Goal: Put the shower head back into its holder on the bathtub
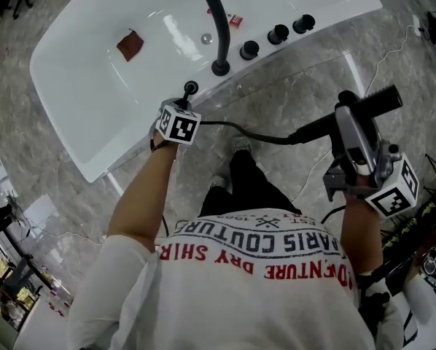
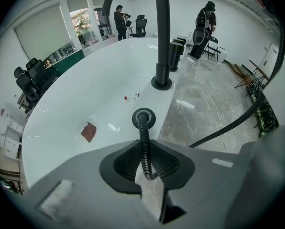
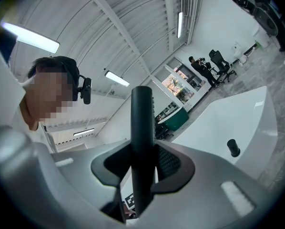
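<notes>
Pinching the corrugated hose (image 2: 143, 147) with the left gripper (image 2: 146, 168), jaws closed on it just short of the holder (image 2: 135, 120), at twelve o'clock in the left gripper view. Pointing steeply down at the rim of the bathtub (image 1: 94, 71), by the look of it to feed slack into the hole so that no loop fights the seating.

Clamping the shower head (image 1: 371, 105) by its handle with the right gripper (image 3: 142, 168), held level out at three o'clock in the head view (well apart from the tub, over the stone floor (image 1: 291, 86)). Not yet seated, then: hose tended at the rim, head parked aside.

Hard to judge from above how much hose sags between the two tools.

Worth noting the holder's place: seven o'clock of the faucet (image 1: 216, 28) base, with three knobs (image 1: 278, 33) off at its two o'clock.

Next, as a judgement: swinging the head toward nine o'clock and lowering it into the ring while easing the hose down.
</notes>
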